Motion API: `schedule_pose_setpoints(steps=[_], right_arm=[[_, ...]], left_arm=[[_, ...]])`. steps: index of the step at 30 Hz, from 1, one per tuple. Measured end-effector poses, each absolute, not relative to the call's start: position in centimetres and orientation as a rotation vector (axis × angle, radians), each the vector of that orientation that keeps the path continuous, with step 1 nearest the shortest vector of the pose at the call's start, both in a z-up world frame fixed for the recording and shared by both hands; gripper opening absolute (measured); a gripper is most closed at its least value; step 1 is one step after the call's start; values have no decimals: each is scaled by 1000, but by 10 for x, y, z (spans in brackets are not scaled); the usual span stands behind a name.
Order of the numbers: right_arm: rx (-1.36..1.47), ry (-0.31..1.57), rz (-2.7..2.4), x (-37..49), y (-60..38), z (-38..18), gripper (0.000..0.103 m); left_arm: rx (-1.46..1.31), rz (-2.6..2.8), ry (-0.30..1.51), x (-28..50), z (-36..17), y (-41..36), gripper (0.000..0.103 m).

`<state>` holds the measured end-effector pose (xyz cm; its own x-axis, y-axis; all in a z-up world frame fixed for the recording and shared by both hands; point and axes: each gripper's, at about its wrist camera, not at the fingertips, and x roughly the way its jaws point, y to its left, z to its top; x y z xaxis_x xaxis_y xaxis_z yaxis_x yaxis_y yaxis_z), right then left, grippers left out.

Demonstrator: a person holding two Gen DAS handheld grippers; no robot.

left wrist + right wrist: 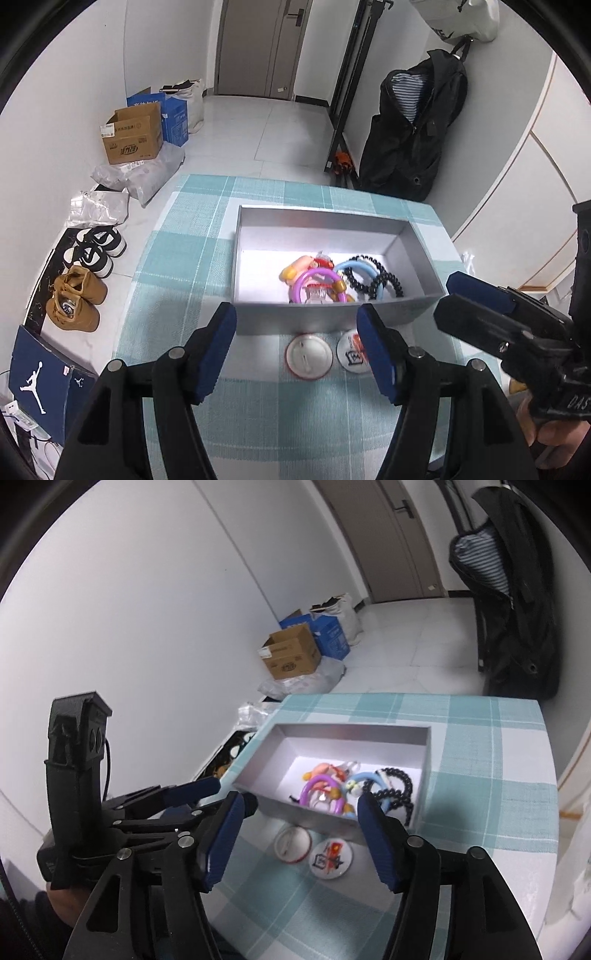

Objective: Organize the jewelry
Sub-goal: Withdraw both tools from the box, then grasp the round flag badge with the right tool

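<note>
From the left wrist we see our left gripper [297,347] spread wide and empty above the teal checked tabletop [192,236], the grey open cardboard box [325,314] of bracelets just beyond, two round pin badges [309,355] before it. From the right wrist, our right gripper [301,836] gapes wide, empty, over those badges.
</note>
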<state>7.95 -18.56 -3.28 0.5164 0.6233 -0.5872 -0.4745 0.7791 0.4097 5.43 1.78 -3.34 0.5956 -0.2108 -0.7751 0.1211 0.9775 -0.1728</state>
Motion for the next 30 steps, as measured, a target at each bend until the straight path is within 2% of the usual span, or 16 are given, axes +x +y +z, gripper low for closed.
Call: schedule_pose_setpoints(steps=[17, 30], right_arm=[[14, 956, 614, 70, -159, -91, 66], [-164, 965, 538, 79, -129, -109, 66]], left_arm=[[-143, -63, 1023, 47, -64, 42, 64], [-201, -45, 1042, 49, -64, 58, 64]])
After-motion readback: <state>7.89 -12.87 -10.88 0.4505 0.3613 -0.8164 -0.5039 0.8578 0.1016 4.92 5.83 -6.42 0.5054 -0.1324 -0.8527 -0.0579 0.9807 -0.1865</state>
